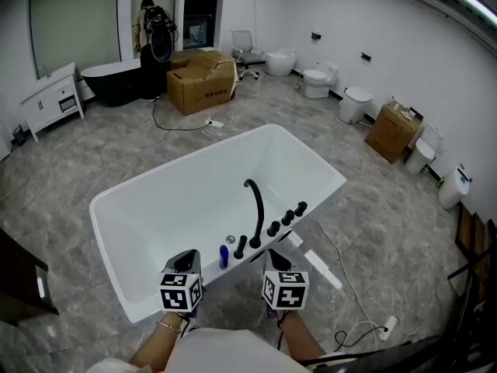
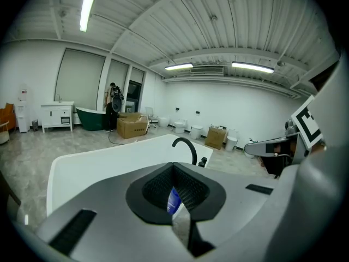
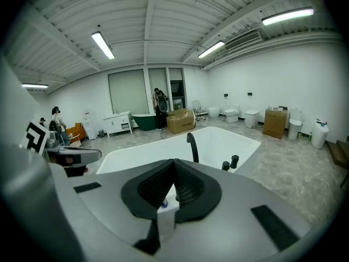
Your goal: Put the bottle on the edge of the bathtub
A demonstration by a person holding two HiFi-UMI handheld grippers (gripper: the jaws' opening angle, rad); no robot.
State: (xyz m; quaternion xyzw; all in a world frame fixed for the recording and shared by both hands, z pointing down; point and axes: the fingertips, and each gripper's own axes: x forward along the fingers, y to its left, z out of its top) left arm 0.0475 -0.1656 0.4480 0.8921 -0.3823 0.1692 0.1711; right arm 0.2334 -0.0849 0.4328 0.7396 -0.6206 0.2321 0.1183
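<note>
Bathtub (image 1: 194, 200); right hand-held gripper (image 3: 174, 165) closed, empty

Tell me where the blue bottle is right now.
In the head view the blue bottle stands upright on the near edge of the white bathtub, at centre bottom, just left of the black faucet and its knobs.

a showroom or storeroom for bathroom fittings: a freestanding white bathtub (image 1: 194, 200) sits on open grey stone-look floor (image 1: 101, 150), toilets (image 1: 317, 81) line the wall (image 1: 373, 29) beyond it, cardboard boxes (image 1: 200, 82), a dark bathtub (image 1: 112, 82) and a white vanity cabinet (image 1: 53, 101) stand behind it, and strip lights (image 3: 103, 45) hang from a bare ribbed ceiling (image 3: 163, 31) above it
</note>
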